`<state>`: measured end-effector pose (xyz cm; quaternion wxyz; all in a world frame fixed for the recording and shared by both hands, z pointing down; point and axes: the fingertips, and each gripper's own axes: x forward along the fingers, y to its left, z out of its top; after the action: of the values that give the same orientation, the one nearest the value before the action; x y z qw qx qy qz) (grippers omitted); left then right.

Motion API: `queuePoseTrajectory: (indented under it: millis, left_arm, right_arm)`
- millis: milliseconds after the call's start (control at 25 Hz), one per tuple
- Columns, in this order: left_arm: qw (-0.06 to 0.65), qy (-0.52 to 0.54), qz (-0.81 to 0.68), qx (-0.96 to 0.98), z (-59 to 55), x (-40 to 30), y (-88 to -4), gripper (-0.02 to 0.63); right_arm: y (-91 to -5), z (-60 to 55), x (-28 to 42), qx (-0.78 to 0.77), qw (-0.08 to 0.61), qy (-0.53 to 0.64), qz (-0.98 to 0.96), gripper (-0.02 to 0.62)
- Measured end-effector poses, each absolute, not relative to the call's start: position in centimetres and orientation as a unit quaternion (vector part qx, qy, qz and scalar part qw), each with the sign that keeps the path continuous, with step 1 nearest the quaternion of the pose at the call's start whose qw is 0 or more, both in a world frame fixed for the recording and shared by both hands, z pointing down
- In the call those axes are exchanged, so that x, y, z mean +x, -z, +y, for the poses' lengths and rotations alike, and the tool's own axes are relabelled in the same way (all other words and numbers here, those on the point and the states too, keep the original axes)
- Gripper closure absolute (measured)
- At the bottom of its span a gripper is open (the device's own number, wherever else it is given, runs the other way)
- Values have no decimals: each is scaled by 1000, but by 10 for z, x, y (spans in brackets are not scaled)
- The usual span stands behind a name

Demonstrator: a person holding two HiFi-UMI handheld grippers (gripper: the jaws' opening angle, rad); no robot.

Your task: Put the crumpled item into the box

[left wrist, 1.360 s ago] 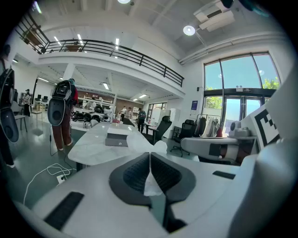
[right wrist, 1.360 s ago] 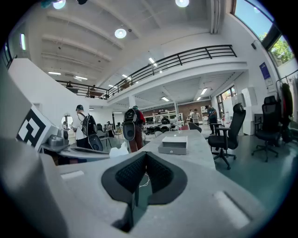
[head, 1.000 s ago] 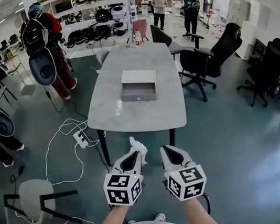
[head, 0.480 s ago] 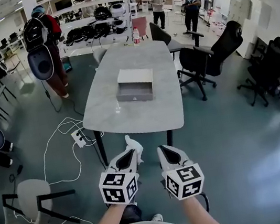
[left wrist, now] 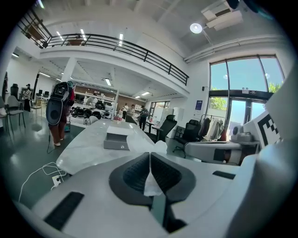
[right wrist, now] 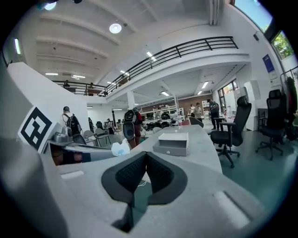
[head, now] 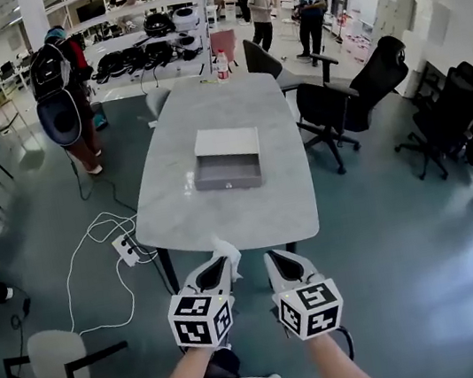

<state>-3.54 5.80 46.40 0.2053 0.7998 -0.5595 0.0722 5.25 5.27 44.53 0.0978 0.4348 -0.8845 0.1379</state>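
While the box stands in the middle of the table, straight ahead of my two grippers and well apart from them, the paper is with me and not on the table. My left gripper has its jaws pressed together on this crumpled paper, and a white tuft sticks out past the tips, toward the box. The box lies with its long side across my way. Whether its top is open, I cannot tell from here. My right gripper is just beside the left, jaws closed with nothing between them. I judge the left one must carry the paper forward.
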Motion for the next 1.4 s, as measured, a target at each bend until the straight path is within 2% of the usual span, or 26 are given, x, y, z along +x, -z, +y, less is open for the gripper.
queuePoseTrajectory:
  millis: [760,1400]
  left_arm:
    - [220,-79,-508,829,-56,-119,-467,589]
    - [218,-110,-479,843,-115,-124,-485,589]
  right_arm:
    - [-441,-52,-36,478,114,-143,-859,591]
    - [-449,-106,-38,496,106,-151,-848,591]
